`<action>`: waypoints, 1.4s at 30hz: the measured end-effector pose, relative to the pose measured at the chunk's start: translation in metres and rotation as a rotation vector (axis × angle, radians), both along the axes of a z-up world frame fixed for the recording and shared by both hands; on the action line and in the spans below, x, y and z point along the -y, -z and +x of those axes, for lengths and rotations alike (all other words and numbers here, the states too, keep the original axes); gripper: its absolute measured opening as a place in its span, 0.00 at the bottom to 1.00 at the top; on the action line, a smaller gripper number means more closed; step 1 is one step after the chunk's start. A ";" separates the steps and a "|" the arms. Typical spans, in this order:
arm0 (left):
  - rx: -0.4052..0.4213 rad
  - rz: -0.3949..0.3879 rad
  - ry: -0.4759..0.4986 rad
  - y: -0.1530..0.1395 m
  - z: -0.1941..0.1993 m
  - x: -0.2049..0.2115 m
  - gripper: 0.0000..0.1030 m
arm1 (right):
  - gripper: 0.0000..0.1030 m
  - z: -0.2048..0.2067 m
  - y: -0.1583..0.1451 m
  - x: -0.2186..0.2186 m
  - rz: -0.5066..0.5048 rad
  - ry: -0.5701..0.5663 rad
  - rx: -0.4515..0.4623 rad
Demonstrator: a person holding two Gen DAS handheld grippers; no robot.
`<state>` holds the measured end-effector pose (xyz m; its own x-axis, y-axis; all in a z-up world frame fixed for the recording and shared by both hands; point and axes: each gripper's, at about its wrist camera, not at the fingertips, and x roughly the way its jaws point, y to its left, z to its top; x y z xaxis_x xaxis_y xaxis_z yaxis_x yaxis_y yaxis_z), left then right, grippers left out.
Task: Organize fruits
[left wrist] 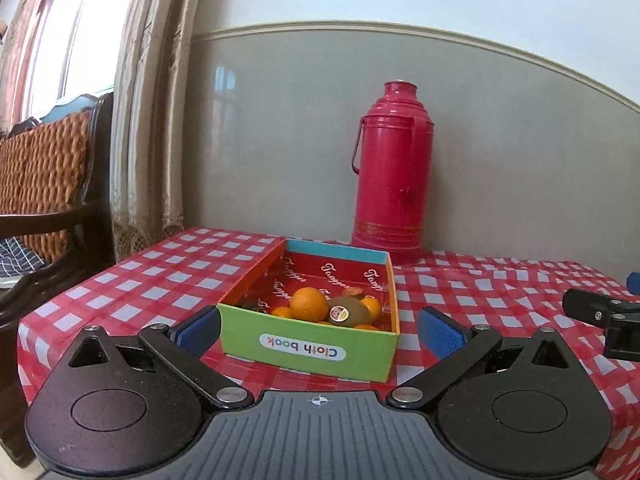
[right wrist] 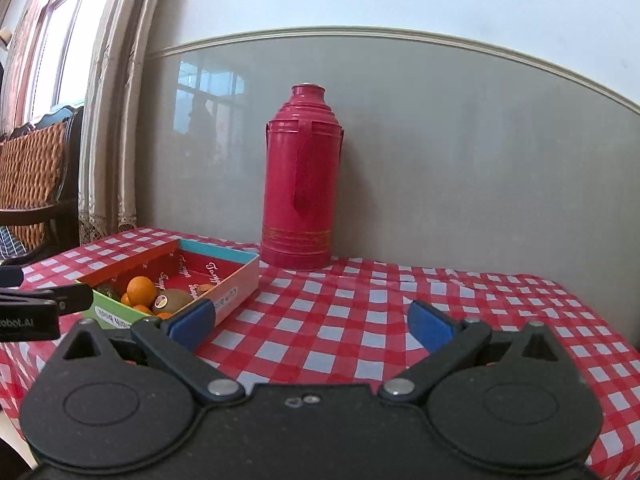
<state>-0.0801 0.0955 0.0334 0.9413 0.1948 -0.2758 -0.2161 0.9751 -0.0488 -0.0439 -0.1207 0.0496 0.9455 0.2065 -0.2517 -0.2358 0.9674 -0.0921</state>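
Both tongs hang released and empty above the checked tablecloth (right wrist: 340, 320). In the left wrist view, the left gripper (left wrist: 320, 330) sits low in the frame, its blue pads spread either side of the green end of the box (left wrist: 308, 350). The fruit already lies inside the box at centre frame: a large orange (left wrist: 308, 303), a stickered kiwi (left wrist: 349, 311), and smaller oranges tucked around them. The right gripper (right wrist: 310, 322) faces bare cloth at the middle of its frame, with the box at its left edge and the red thermos (right wrist: 300, 184) upright behind. If any sorting remains, I'd lift over the box wall before descending, and grip the kiwi gently across its narrow sides.
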 end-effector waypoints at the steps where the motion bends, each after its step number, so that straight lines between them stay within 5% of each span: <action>1: 0.003 0.000 -0.004 0.000 -0.001 -0.001 1.00 | 0.94 0.002 0.000 0.001 0.004 0.007 -0.009; 42: -0.001 0.012 0.010 0.002 0.001 0.002 1.00 | 0.94 0.003 0.000 0.003 0.017 0.019 -0.018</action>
<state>-0.0787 0.0936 0.0317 0.9431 0.1883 -0.2742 -0.2060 0.9778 -0.0371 -0.0408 -0.1237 0.0497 0.9448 0.1930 -0.2649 -0.2189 0.9731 -0.0717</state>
